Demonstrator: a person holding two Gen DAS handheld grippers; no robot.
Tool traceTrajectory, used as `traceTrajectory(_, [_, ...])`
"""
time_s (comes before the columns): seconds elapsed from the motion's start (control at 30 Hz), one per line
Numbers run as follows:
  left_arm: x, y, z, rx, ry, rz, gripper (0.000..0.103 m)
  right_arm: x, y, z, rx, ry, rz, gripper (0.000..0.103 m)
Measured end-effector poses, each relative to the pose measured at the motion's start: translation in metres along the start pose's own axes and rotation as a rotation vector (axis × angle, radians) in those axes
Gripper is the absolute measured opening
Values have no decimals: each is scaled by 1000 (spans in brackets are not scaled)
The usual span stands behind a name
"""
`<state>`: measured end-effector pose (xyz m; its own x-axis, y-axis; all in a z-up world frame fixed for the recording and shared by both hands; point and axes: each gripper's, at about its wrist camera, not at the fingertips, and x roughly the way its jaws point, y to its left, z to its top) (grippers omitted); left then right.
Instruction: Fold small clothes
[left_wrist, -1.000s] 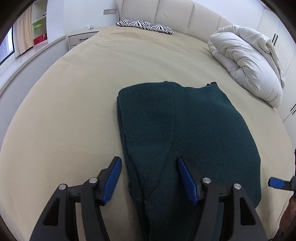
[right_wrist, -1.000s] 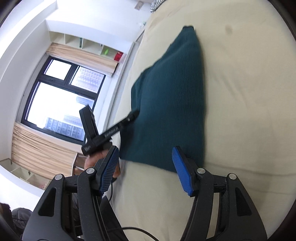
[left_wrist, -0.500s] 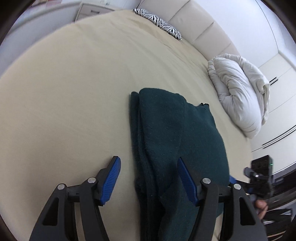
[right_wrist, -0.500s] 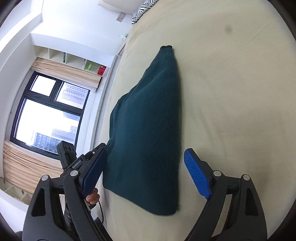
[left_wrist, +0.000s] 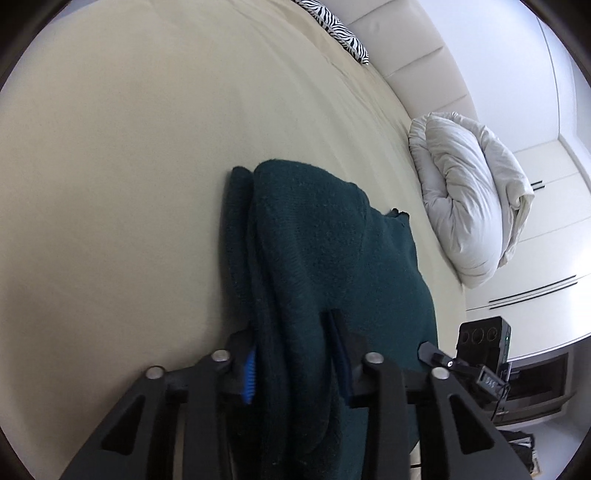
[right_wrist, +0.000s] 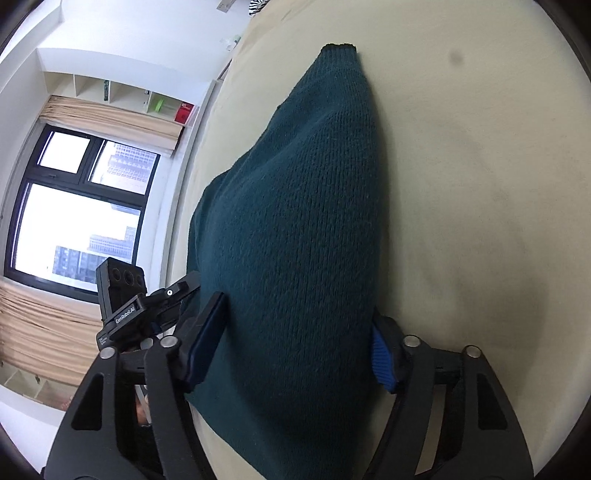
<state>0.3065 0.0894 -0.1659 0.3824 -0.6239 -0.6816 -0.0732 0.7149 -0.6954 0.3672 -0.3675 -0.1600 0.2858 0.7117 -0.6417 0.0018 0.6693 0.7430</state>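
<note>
A dark green knit sweater (left_wrist: 332, 258) lies folded lengthwise on the beige bed (left_wrist: 110, 184). My left gripper (left_wrist: 295, 363) is at its near left edge, jaws closing, with the thick stacked fold bunched between the pads. In the right wrist view the same sweater (right_wrist: 303, 184) bulges up between the fingers of my right gripper (right_wrist: 293, 350), whose jaws are also closing; its pads touch the fabric on both sides at the near right edge. Each wrist view shows the other gripper's black body beside the sweater: the right gripper's (left_wrist: 484, 350) and the left gripper's (right_wrist: 125, 295).
A rumpled white duvet (left_wrist: 469, 199) lies at the bed's far right, near the padded headboard and a zebra pillow (left_wrist: 340, 29). White wardrobe doors (left_wrist: 546, 184) stand beyond. A window (right_wrist: 74, 221) and wall shelves (right_wrist: 129, 96) lie past the bed's left side.
Both grippers have come forward and down onto the sweater's near edge. Their jaws, wide apart before, have narrowed around the fabric. The left gripper has also rolled.
</note>
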Motion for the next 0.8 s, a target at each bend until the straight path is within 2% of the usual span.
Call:
traceTrajectory(0.17, [-18,-7,-11,15,-22,10,24,-14,12,-12,-6,-53,-25,41])
traceTrajectory(0.33, [-49,-39,-48,130,-31,29,24,-52,45,-45,-70,-89,-21,37])
traceTrajectory(0.53, [-79,-58,-110,199,-11,3,24,-107,63,-117,-114,-106,0,37])
traceTrajectory(0.7, [-89,-69,-162,264,19,10,24,-141,58,-181,-114,-114,-6,37])
traceTrajectory(0.8, [-86,-69,-182,276,34,7,24,-156,51,-215,-112,-117,-6,37])
